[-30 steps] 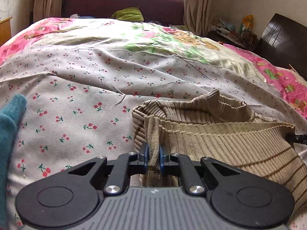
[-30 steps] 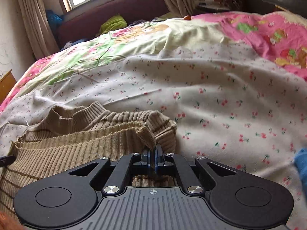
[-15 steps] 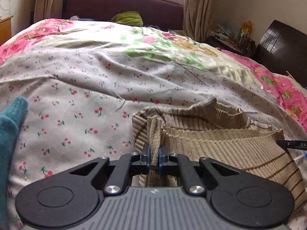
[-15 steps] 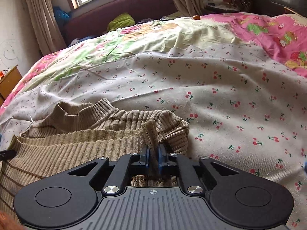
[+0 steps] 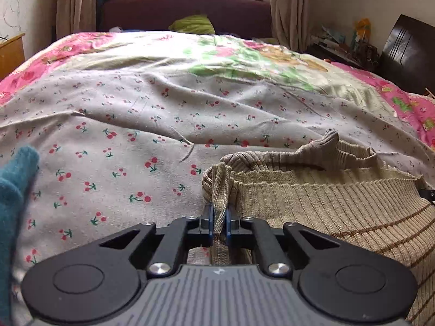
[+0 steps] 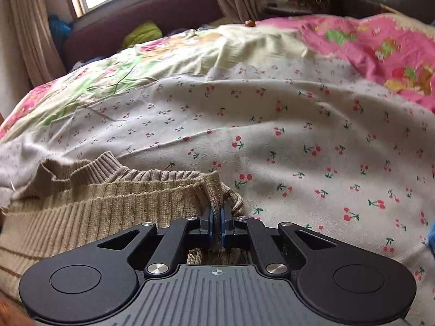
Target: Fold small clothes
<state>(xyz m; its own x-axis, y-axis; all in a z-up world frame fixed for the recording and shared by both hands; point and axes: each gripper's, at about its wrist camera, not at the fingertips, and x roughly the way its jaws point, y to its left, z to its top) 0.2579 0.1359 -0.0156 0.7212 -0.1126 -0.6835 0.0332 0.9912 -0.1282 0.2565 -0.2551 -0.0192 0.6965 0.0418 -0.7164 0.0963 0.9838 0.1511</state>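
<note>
Left wrist view: the left gripper is closed narrowly on a pinched ridge of a beige ribbed sweater, the knit rising upright between the two blue pads. The sweater lies on the cherry-print bedsheet, spreading from the gripper toward the right edge of the view; thin brown stripes cross its lower right part, and its ribbed collar stands up at the far edge. A teal garment lies at the left margin, well apart from the sweater. A green cushion rests against the dark red headboard beneath the window. Right wrist view: the right gripper is likewise clamped on a fold of the same beige ribbed sweater, with fabric squeezed between its blue pads. Here the sweater extends to the left of the gripper, its collar at the far side. The cherry-print bedsheet fills the right of the view, meeting a pink floral quilt beyond.
</note>
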